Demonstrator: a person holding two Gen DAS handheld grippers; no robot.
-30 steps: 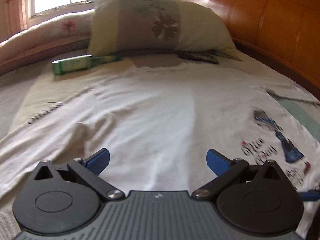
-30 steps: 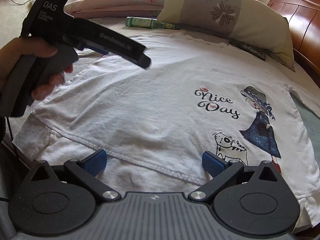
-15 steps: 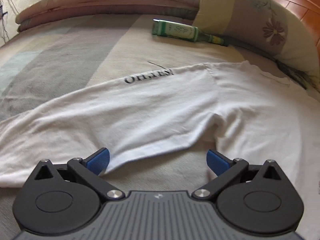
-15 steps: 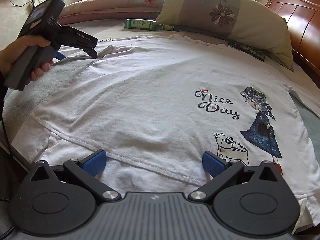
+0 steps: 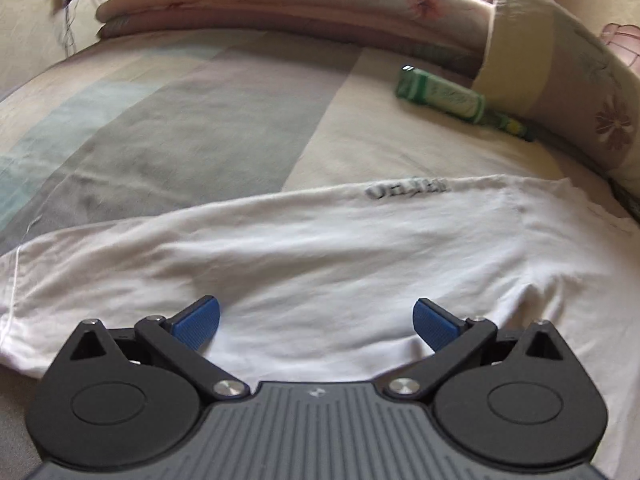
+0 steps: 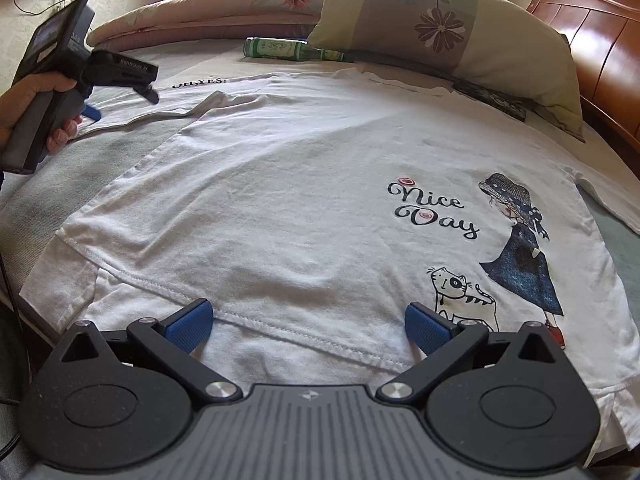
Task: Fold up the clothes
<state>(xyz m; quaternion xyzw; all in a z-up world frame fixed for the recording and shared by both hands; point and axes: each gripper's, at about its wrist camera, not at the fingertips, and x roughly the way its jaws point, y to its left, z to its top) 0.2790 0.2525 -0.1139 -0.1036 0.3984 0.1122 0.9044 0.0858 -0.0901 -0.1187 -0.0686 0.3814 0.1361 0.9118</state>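
Left gripper: jaws spread wide, nothing between the blue pads. It now hangs low over the sleeve; a second ago it faced the shirt body and headboard, half a second ago the sleeve's lower edge.
Left gripper, from the right wrist view: now low beside the sleeve, held in the left hand. A second ago it was large in the frame over the shirt's left side; since then it has shrunk toward the sleeve.
Right gripper: jaws wide apart, nothing held, poised over the hem. Its view matches the two earlier ones.
Shirt: white, flat on the bed, print up, collar toward the pillow. Unfolded, lying as it did earlier.
Sleeve: stretched out to the shirt's left, dark lettering near its upper edge.
Bottle: green, lying on the bed against the pillow.
Quilt: rolled along the far edge of the bed.
Hard to read: the lettering is smeared in the left wrist view; the right wrist view shows "OH,YES!".
Cut off: the right sleeve runs out at the frame edge; the hem's near part lies behind the right gripper's body.
Contact: whether either gripper's pads touch the cloth cannot be told.
Dark flat object: half under the pillow, unidentifiable.
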